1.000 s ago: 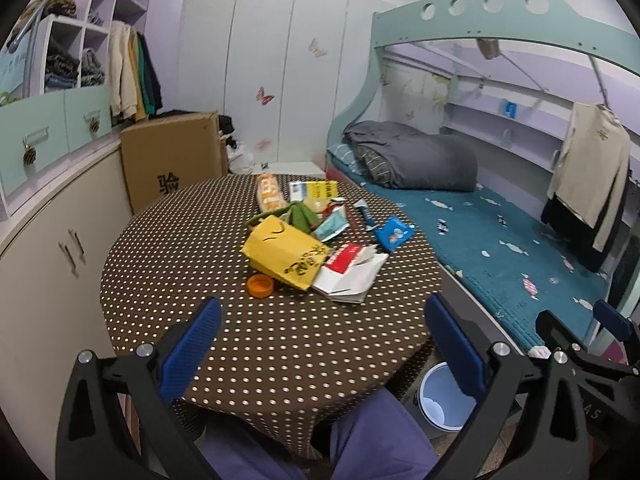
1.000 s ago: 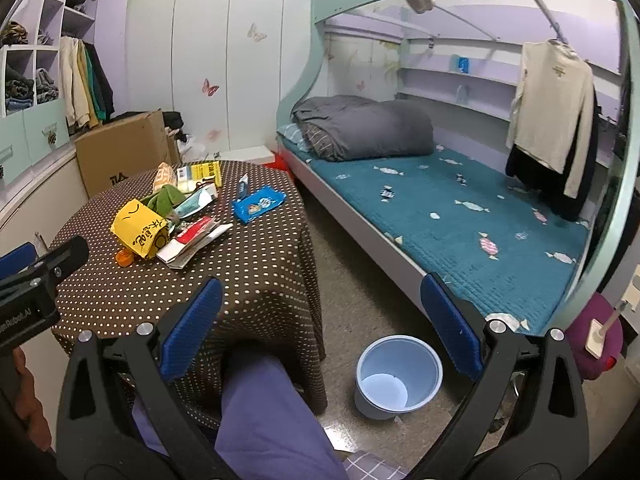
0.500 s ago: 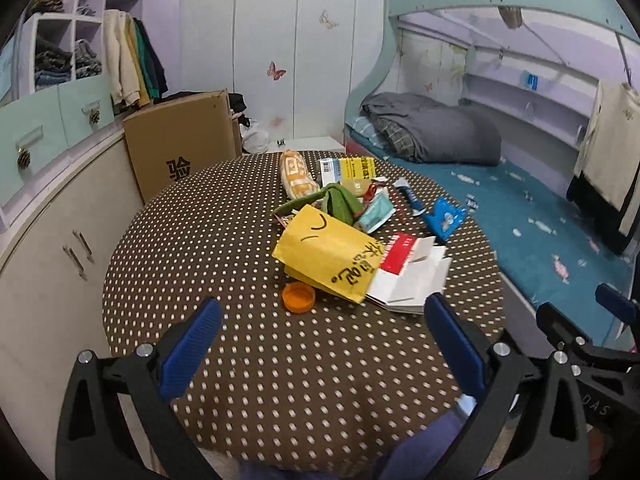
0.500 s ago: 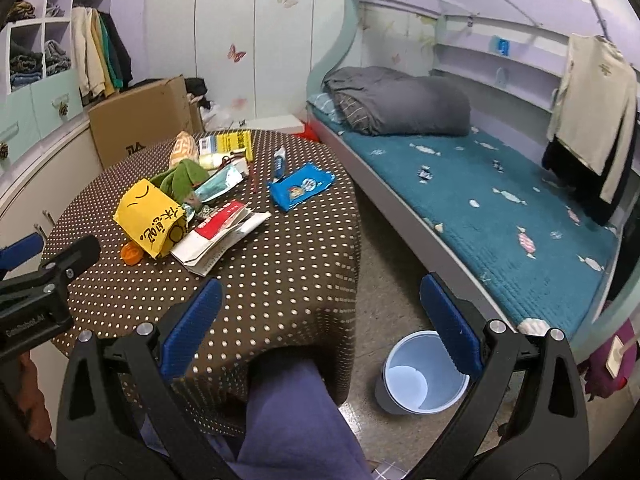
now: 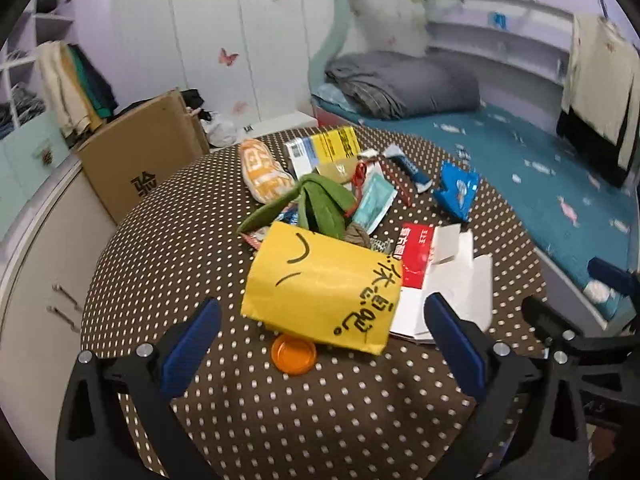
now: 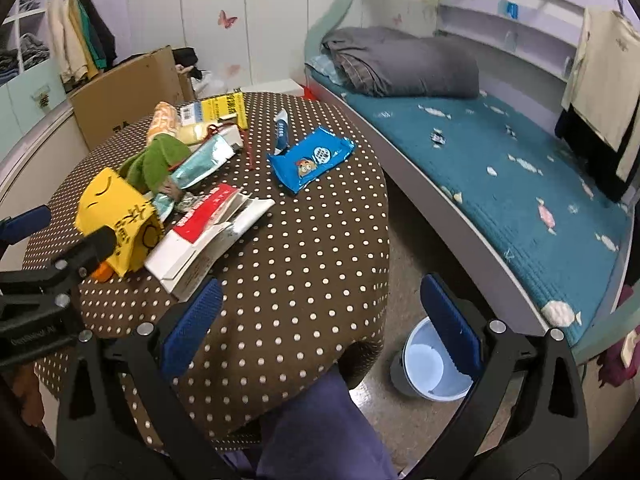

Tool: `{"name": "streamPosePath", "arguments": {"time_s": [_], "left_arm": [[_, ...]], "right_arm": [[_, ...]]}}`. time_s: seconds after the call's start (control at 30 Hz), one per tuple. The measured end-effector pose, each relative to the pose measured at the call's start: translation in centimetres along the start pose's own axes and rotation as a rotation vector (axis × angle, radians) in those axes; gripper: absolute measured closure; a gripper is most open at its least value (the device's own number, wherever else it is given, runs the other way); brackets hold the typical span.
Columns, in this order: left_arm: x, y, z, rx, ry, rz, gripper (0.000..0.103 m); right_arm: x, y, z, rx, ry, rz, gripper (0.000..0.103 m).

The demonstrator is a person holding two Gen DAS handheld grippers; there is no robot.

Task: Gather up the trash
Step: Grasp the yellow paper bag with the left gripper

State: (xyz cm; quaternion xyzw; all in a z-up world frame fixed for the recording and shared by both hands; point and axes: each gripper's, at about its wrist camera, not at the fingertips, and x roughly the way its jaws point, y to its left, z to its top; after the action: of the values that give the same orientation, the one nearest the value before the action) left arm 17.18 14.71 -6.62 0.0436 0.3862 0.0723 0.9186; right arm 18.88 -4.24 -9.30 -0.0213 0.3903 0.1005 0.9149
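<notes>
Both empty and wide open, the left gripper (image 5: 320, 336) nears a yellow bag (image 5: 320, 284); the right gripper (image 6: 320, 320) waits. The orange cap (image 5: 294, 355) beneath the bag risks rolling off the counter (image 5: 168, 216).

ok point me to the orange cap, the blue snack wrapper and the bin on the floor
orange cap (image 5: 294, 356), left wrist view, centre of its top face.
blue snack wrapper (image 6: 312, 159), right wrist view, middle of the printed front.
bin (image 6: 420, 364), right wrist view, pale inner wall, left of the gripper finger.
</notes>
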Motion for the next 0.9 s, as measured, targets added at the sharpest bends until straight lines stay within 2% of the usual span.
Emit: {"name": "streamPosePath", "arguments": {"time_s": [0.07,0.17,0.37,0.43,0.47,0.57,0.9], "left_arm": [[1.0,0.2,0.3,0.008,0.022,-0.014,0.004],[2.4,0.2,0.7,0.032,0.028,0.025,0.004],[3.5,0.1,1.3,0.051,0.034,0.004,0.004],[3.6,0.3,1.4,0.051,0.022,-0.018,0.008],[3.8,0.3,1.3,0.054,0.035,-0.031,0.014],[4.3,0.4,1.1,0.039,0.056,-0.037,0.014],[1.9,1.8,1.1,-0.018,-0.011,-0.025,0.015]], "right_arm": [[0.4,0.0,0.1,0.007,0.009,0.01,0.006],[1.0,0.1,0.2,0.004,0.018,0.006,0.006],[2.1,0.0,0.9,0.023,0.03,0.005,0.006],[2.0,-0.2,1.0,0.029,0.027,0.002,0.006],[2.0,-0.3,1.1,0.034,0.026,0.002,0.006],[1.9,-0.4,1.2,0.039,0.024,0.007,0.006],[1.1,-0.5,1.4,0.051,0.014,0.024,0.006]]}}
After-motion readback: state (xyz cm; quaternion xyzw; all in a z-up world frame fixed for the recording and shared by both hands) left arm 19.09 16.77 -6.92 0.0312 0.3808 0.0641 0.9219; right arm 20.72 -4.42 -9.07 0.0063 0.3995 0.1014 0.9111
